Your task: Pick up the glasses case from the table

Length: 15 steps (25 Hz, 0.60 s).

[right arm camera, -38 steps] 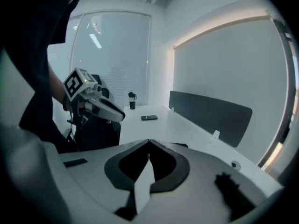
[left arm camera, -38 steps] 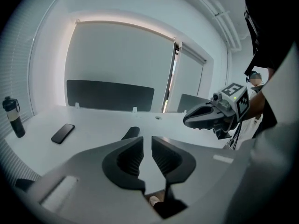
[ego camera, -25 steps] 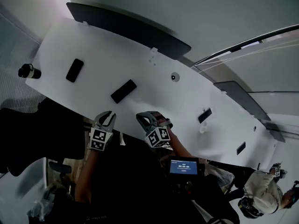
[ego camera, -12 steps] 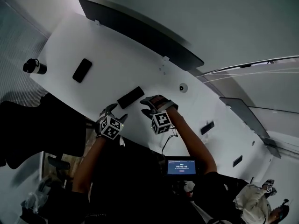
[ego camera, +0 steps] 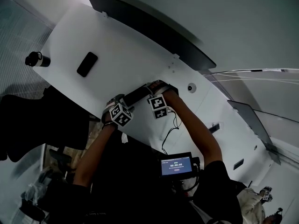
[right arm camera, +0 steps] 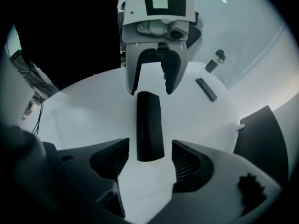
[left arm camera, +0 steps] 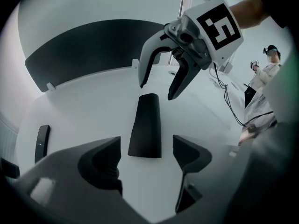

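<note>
Both hands have dropped in from the table's near edge, and now they bracket the target. The glasses case (ego camera: 136, 96), a slim dark box, lies flat on the white table (ego camera: 70, 36), well clear of the phone (ego camera: 87, 64) and the dark bottle (ego camera: 37, 59) off toward the left end.

The left gripper (left arm camera: 146, 146) was nearly closed a second ago. Its jaws are opening now, spread wide, with one end of the case just inside the tips. White table shows on either side of the case, so no pad is touching it.

It's the same at the other end. The right gripper (right arm camera: 149, 146) has gone from pressed together to opening wide, and the case's opposite end sits between its jaws, again with daylight on both flanks. Each gripper view shows the other gripper hanging over the far end of the case, pointing steeply down.

So the reach looks done and the grasp hasn't begun; the case is on the table, untouched. My read is that either gripper only has to settle a little lower and close across the narrow width before lifting.
</note>
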### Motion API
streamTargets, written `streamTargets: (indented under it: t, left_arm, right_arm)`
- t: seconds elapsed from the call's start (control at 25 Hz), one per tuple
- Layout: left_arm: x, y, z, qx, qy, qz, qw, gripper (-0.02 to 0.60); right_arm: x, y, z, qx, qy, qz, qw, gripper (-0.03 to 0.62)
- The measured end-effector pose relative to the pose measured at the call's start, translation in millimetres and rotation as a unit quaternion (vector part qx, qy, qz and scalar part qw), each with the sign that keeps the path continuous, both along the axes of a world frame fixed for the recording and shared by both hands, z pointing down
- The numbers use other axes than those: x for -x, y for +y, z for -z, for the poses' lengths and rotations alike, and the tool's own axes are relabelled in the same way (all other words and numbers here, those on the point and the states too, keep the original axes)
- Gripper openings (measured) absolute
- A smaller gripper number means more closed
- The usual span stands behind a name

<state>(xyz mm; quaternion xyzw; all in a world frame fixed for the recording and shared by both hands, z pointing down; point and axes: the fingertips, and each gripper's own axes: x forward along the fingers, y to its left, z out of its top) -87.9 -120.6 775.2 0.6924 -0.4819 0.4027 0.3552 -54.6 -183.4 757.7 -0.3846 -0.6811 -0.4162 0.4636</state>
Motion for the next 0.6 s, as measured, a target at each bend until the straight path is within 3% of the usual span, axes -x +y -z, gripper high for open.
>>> streamTargets:
  t: [0.4, 0.52, 0.6]
  left_arm:
    - [-6.0, 4.8, -40.8, 0.071, -0.014, -0.032, 0.9969, 0.359]
    - [-1.4, 14.2, -55.9, 0.091, -0.034, -0.052, 0.9939, 0.304]
    - [0.5, 16.0, -57.9, 0.093, -0.035, -0.053, 0.9937, 0.303]
  right_arm:
    - [7.6, -8.0, -47.8, -0.003, 0.057, -0.007, 0.998, 0.276]
    - [8.3, -9.2, -54.8, 0.000, 0.060, -0.005, 0.998, 0.276]
    - [9.4, -8.7, -54.2, 0.000, 0.060, -0.004, 0.998, 0.276]
